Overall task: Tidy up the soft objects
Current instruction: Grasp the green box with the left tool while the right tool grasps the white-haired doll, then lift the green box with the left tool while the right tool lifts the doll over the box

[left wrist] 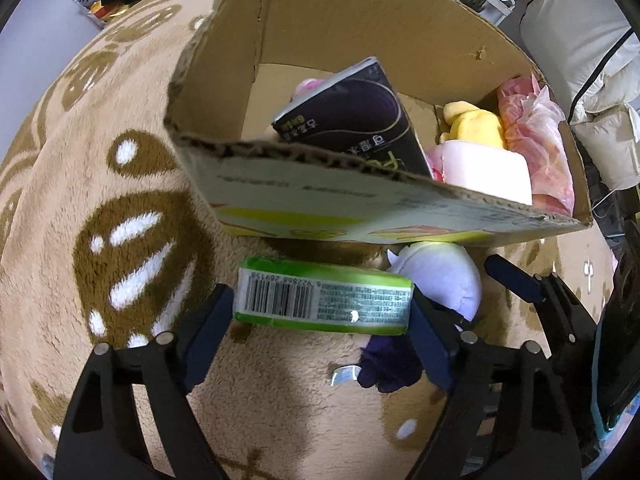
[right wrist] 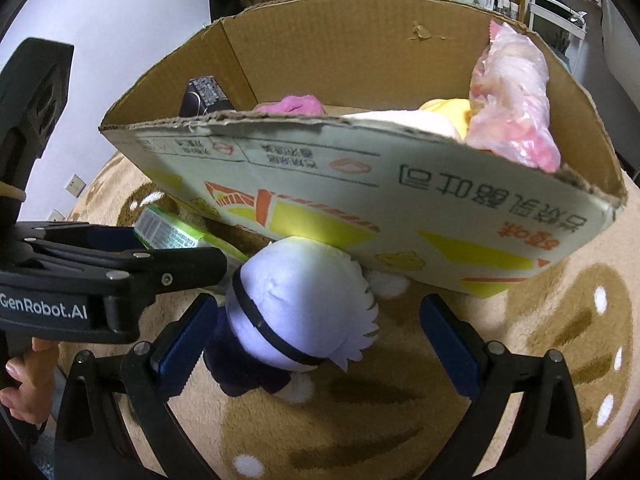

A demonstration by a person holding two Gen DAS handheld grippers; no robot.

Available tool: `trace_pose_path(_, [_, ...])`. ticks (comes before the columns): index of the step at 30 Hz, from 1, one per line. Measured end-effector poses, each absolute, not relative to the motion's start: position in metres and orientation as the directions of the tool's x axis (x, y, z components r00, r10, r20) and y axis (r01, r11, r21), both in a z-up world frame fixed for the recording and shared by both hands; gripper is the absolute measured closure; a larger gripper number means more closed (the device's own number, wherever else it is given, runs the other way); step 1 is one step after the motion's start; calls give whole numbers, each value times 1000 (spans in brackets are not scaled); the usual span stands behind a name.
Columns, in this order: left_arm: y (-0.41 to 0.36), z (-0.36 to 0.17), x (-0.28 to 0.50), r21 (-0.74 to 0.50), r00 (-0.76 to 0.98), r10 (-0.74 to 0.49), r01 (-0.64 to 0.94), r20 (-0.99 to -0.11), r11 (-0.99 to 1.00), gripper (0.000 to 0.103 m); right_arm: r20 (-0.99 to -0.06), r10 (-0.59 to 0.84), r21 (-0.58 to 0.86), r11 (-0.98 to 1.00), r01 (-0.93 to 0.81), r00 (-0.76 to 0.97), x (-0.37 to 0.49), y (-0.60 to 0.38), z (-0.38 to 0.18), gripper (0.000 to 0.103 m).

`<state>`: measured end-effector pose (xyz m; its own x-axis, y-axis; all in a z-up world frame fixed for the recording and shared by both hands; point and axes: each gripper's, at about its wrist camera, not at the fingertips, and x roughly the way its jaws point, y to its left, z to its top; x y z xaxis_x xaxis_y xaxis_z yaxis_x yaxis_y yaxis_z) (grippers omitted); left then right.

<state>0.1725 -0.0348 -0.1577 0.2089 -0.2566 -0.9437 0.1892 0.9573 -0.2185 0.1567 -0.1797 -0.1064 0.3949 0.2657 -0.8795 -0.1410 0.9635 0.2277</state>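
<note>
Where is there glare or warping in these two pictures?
Left wrist view: a small bright glint sits on the green pack held in the left tool, and the fisheye bows the box rim and darkens the corners. Right wrist view: the plush head looks washed out between the open right tool fingers, and the box edge curves strongly.

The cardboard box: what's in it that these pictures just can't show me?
- Left wrist view: the cardboard box near wall hides the box floor and the lower part of the dark packet.
- Right wrist view: the yellow plush and pink plush show only their tops above that wall.
- Both views: the printed box text is upside down and unreadable.
</note>
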Motion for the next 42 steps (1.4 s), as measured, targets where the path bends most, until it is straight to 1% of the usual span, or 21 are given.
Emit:
trace_pose_path(2, [-36,-156,172,-210,216,-252,199,-943,957,25,-868,277,237,960,-147,411,157,-181,-104,14])
trace_pose_path(5, [-35,-154,168,-192,225,-240,213,-944,958,27,-866,307,273,951,-142,393,159,-182,-106,17])
trace_pose_path(10, [-36,-151,165,-177,236,-226,208,-945,962,28,-864,349,317,937,-146,363,160,-182,-109,26])
trace_pose_path(12, [-35,-151,164,-174,242,-221,203,-945,964,28,-858,377,344,926,-155,349,159,-182,-111,38])
trace_pose_path(14, [-34,-148,162,-170,247,-217,197,-944,966,28,-856,381,346,924,-162,348,158,-180,-110,41])
trace_pose_path(22, [-35,-135,148,-126,302,-185,206,-935,970,28,-865,331,293,943,-155,378,147,-182,-98,43])
trace_pose_path(31, [-29,-110,125,-54,407,-143,222,-902,974,28,-857,245,237,969,-74,454,127,-214,-66,43])
trace_pose_path(38, [-26,-84,106,-6,519,-116,209,-847,978,28,-823,195,205,978,-42,534,111,-227,-35,43])
trace_pose_path(42, [-26,-65,95,28,601,-102,203,-793,979,28,-793,165,184,982,-27,587,102,-230,-17,43])
